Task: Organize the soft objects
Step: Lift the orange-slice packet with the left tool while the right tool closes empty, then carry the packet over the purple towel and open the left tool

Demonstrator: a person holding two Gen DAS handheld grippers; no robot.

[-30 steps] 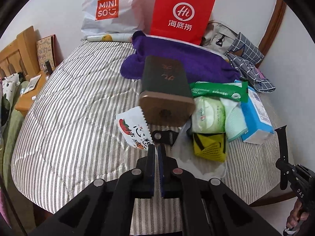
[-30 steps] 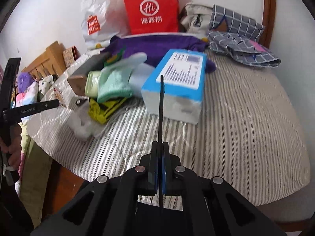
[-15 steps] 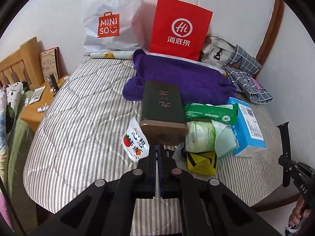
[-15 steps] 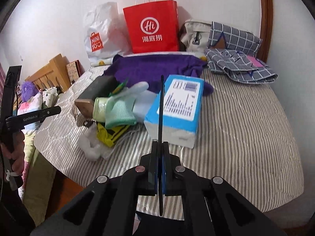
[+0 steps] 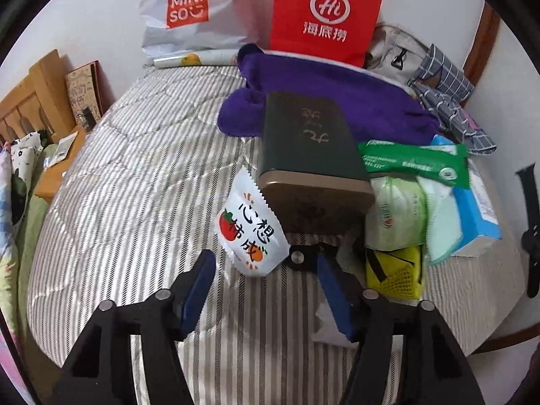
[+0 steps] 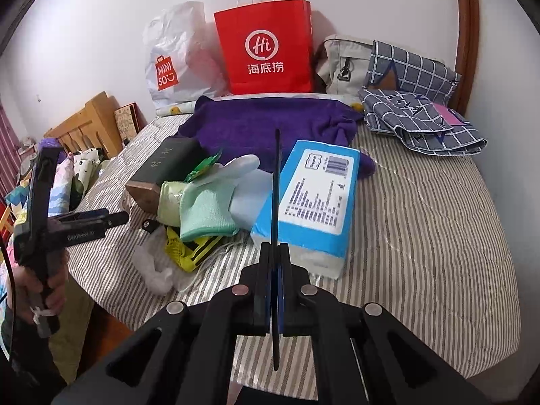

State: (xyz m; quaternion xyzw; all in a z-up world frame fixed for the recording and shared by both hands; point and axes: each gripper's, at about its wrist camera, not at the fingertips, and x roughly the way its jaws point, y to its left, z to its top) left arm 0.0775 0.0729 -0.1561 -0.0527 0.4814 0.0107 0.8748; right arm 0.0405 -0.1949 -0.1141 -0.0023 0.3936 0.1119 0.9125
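A pile lies on the striped bed (image 5: 135, 182): a white snack packet with a red fruit print (image 5: 251, 233), a dark green tin box (image 5: 310, 155), a green wipes pack (image 5: 415, 162), a mint glove (image 6: 209, 209), a yellow mesh pouch (image 5: 395, 270), a blue tissue pack (image 6: 314, 199) and a purple towel (image 5: 337, 108). My left gripper (image 5: 266, 271) is open and empty, its jaws either side of the snack packet's near end. My right gripper (image 6: 274, 263) is shut and empty, held above the bed in front of the tissue pack.
A red paper bag (image 6: 266, 54) and a white MINISO bag (image 6: 168, 64) stand against the far wall. A beige backpack (image 6: 344, 60) and checked cloth (image 6: 422, 111) lie at the back right. A wooden bedside stand (image 5: 60, 165) is left of the bed.
My left gripper has opened and moved closer to the snack packet. My right gripper has drawn back and up, still shut.
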